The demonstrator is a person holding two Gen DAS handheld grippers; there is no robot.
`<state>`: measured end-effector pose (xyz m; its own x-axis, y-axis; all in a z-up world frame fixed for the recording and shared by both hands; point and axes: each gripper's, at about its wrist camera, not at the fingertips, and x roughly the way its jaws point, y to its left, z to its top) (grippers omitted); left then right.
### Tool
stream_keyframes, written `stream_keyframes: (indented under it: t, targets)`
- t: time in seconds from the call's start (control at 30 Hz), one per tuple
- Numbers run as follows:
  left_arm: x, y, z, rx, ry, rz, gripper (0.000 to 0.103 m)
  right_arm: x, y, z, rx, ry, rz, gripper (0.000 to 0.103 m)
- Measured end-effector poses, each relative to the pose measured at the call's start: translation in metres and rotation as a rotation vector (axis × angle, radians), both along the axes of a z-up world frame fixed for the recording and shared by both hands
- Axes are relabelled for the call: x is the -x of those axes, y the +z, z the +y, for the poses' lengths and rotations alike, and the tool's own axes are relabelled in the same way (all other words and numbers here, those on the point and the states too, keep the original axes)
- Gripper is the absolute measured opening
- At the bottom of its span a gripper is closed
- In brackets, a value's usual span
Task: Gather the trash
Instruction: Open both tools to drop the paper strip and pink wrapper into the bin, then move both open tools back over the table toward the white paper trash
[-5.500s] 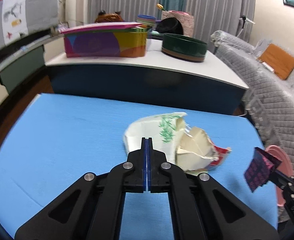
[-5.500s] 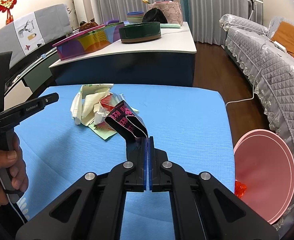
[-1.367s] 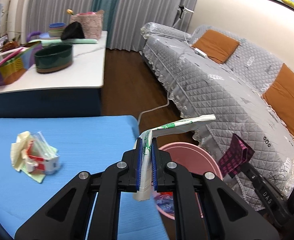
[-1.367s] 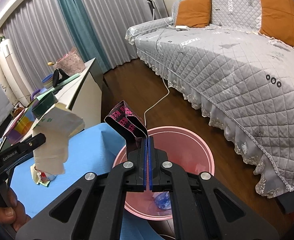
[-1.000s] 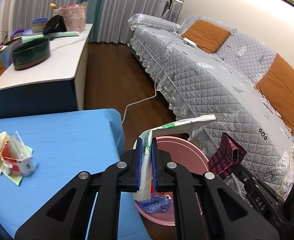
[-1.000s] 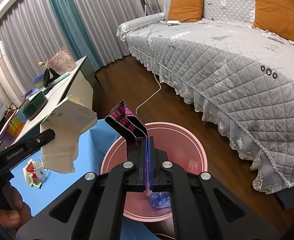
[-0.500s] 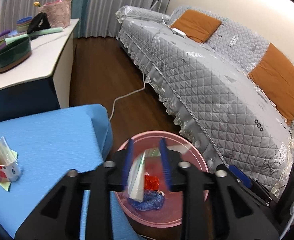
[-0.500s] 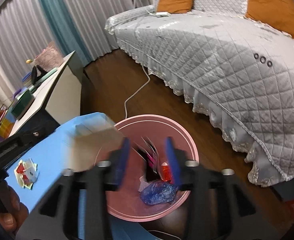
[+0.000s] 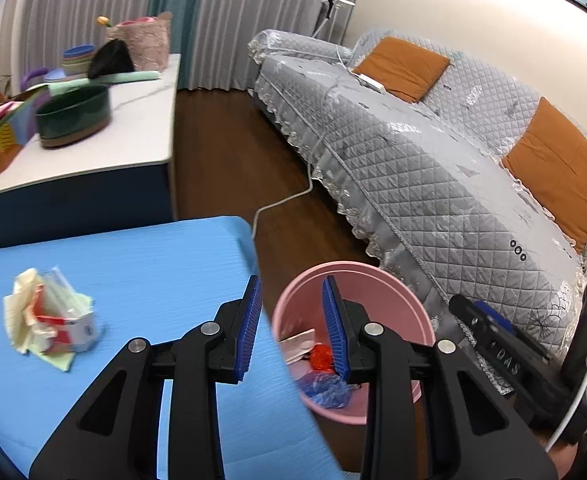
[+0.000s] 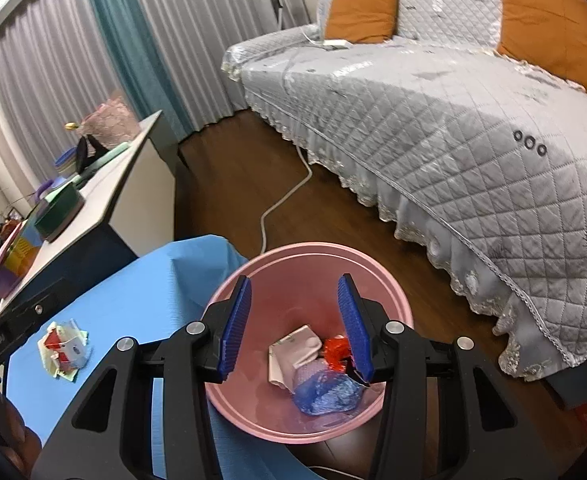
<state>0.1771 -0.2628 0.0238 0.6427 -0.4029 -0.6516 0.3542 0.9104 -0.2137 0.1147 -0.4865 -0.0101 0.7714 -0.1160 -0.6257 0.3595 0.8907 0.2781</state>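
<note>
A pink bin [image 9: 389,288] [image 10: 305,256] stands on the floor beside the blue table [image 9: 141,256] [image 10: 133,300]. Inside lie a white paper cup piece [image 10: 293,354], a red wrapper [image 10: 335,350] and a blue bag [image 10: 325,394]. My left gripper [image 9: 292,324] is open and empty over the table's right edge and the bin's rim. My right gripper [image 10: 296,326] is open and empty directly above the bin. A small pile of crumpled trash [image 9: 47,320] [image 10: 63,350] lies on the table to the left.
A grey quilted sofa [image 9: 433,168] [image 10: 453,128] with orange cushions runs along the right. A white cable [image 10: 285,196] lies on the wood floor. A white-topped sideboard [image 9: 93,140] with a dark green bowl [image 9: 73,116] stands behind the table.
Both grippers opened over the bin. The white cup piece dropped from the left one and the dark pink wrapper from the right one. Both grippers are now empty.
</note>
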Motion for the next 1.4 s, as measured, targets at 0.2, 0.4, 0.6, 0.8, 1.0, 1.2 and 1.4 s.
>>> stream_keyframes:
  t: [0.2, 0.4, 0.6, 0.8, 1.0, 1.2, 1.4]
  targets:
    - [0.013, 0.011, 0.048, -0.003, 0.053, -0.028, 0.031, 0.000, 0.013, 0.031, 0.034, 0.065, -0.060, 0.038]
    - [0.022, 0.019, 0.103, -0.017, 0.117, -0.054, 0.031, 0.000, 0.025, 0.065, 0.052, 0.139, -0.119, 0.030]
    - [0.030, 0.020, 0.153, -0.045, 0.193, -0.092, 0.031, -0.006, 0.029, 0.104, 0.082, 0.212, -0.133, 0.029]
    - [0.037, 0.000, 0.192, -0.082, 0.263, -0.107, 0.031, -0.016, 0.026, 0.143, 0.101, 0.302, -0.135, 0.029]
    - [0.028, -0.024, 0.225, -0.066, 0.317, -0.070, 0.031, -0.032, 0.015, 0.182, 0.138, 0.393, -0.116, 0.029]
    - [0.016, -0.043, 0.243, -0.061, 0.347, -0.044, 0.031, -0.049, 0.006, 0.208, 0.150, 0.454, -0.107, 0.029]
    - [0.004, -0.059, 0.246, -0.070, 0.360, -0.020, 0.031, -0.065, -0.003, 0.235, 0.165, 0.522, -0.106, 0.029]
